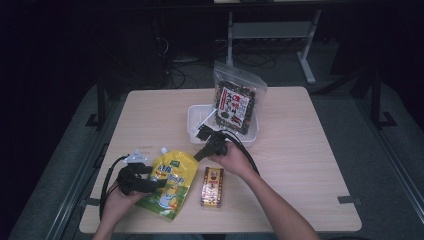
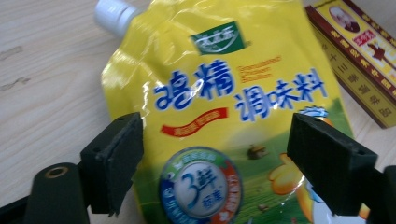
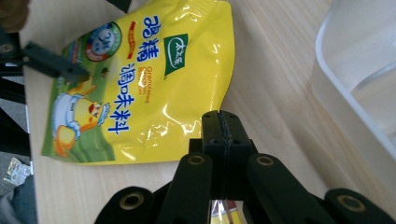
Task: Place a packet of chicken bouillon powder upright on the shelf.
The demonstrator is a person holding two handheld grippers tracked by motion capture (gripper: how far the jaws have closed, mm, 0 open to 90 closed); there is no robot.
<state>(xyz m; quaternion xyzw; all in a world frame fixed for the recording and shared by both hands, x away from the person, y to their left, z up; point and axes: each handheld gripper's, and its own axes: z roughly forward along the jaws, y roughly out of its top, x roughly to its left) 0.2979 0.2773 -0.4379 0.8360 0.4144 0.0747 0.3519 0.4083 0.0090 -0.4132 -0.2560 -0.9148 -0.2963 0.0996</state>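
Straddling the yellow pouch (image 2: 219, 116) flat on the desk (image 1: 300, 150), left gripper (image 2: 215, 158) is released, right gripper (image 3: 223, 135) clenched empty beside it; lower left squarely, then close on both edges.

Glossy plastic yellow pouch (image 2: 219, 116) lies on a matt, pale wood-grain table (image 2: 42, 93).

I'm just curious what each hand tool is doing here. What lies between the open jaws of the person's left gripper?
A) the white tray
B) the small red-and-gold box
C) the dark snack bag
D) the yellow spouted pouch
D: in the left gripper view the left gripper has its jaws standing apart on either side of the yellow spouted pouch, which lies flat on the table.
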